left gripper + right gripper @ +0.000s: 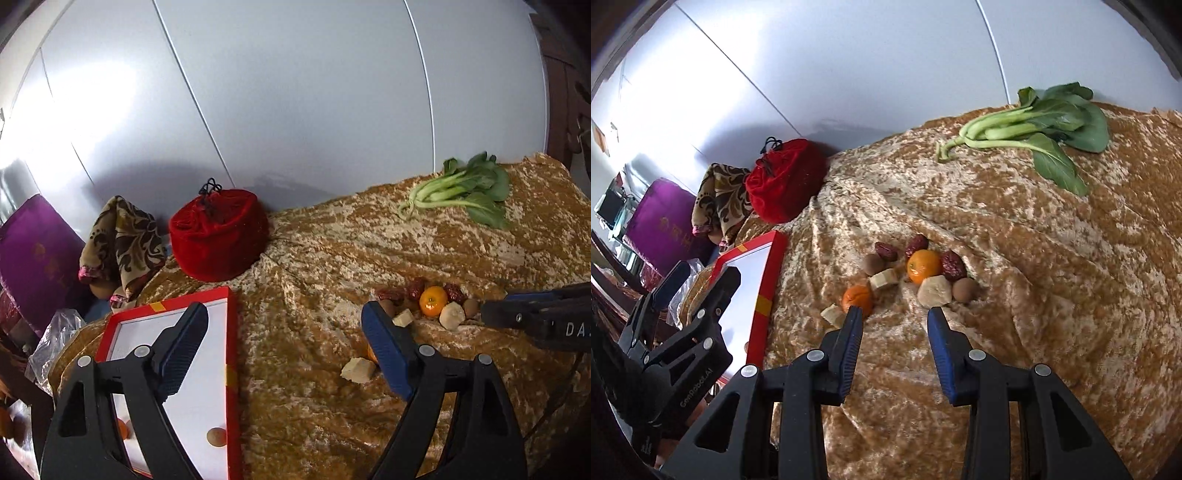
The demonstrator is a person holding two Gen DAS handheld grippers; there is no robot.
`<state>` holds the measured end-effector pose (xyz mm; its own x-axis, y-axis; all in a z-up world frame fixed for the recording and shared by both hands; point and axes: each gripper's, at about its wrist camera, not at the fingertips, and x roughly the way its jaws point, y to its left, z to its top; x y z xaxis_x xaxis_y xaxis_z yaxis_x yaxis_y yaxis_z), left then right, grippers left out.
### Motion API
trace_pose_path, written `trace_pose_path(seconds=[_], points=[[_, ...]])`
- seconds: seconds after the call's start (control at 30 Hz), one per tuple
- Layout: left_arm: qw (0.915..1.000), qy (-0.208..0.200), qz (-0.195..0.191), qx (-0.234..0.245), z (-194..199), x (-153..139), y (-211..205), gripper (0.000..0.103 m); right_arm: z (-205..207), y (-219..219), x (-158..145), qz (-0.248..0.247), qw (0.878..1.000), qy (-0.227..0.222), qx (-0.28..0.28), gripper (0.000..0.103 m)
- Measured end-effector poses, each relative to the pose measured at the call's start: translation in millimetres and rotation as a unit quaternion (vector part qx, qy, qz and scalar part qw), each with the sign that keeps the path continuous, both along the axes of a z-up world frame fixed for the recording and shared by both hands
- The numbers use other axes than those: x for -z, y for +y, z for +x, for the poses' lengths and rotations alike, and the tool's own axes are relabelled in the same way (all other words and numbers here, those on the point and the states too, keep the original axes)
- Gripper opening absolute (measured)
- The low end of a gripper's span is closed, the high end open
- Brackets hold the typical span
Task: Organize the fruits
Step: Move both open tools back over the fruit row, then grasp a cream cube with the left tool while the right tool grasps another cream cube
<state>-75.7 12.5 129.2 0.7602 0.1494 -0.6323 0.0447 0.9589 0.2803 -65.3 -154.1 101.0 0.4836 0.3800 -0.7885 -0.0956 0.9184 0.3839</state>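
**Gold crushed-velvet bench, fruit pile waiting, both grippers empty**

Gold velvet cloth (pixel 1015 240) covers the bench. In the right wrist view, a small heap of fruit sits at the centre of the frame: a whole mandarin (pixel 923 266), a second mandarin (pixel 857 298) lower left of it, dark red dates (pixel 953 265), round brown longans (pixel 964 290) and pale cut chunks (pixel 934 291). A bunch of bok choy (pixel 1034 125) lies well apart at the upper right.

The right gripper (pixel 895 314) points down at the heap with its fingers partly open and nothing between them; the second mandarin lies just beyond its left fingertip.

In the left wrist view, the left gripper (pixel 284 310) has its fingers spread wide and holds nothing. Its left finger hangs over a red-rimmed tray (pixel 233 332) at the lower left of the frame, where one longan (pixel 216 436) already lies on the white floor.

The step in hand appears to be the reach for another fruit. The next move likely calls for lowering the right fingers around one piece, probably the nearer mandarin, and closing gently, as the pieces touch one another and round fruit may roll on the wrinkled cloth.
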Motion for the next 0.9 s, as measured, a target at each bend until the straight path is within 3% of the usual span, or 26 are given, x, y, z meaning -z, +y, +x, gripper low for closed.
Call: trace_pose_path(seconds=[0.13,0.23,0.33,0.47,0.7,0.9], points=[[0.9953,0.094,0.023,0.004,16,38,5,0.086,12,-11,17,0.019,0.999,0.041,0.010,0.039],[0.9902,0.131,0.050,0.004,18,59,11,0.086,23,-15,28,0.035,0.997,0.068,0.019,0.039],[0.9881,0.144,0.054,0.010,17,66,18,0.086,36,-15,36,0.050,0.995,0.082,0.024,0.039],[0.9876,0.149,0.037,0.033,19,65,19,0.086,52,-8,40,0.033,0.995,0.084,0.033,0.039],[0.9844,0.155,0.052,0.065,37,72,15,0.086,69,-6,52,0.027,0.992,0.113,0.043,0.039],[0.9772,0.172,0.021,0.122,36,73,10,0.086,76,-2,59,0.025,0.990,0.133,0.043,0.037]])
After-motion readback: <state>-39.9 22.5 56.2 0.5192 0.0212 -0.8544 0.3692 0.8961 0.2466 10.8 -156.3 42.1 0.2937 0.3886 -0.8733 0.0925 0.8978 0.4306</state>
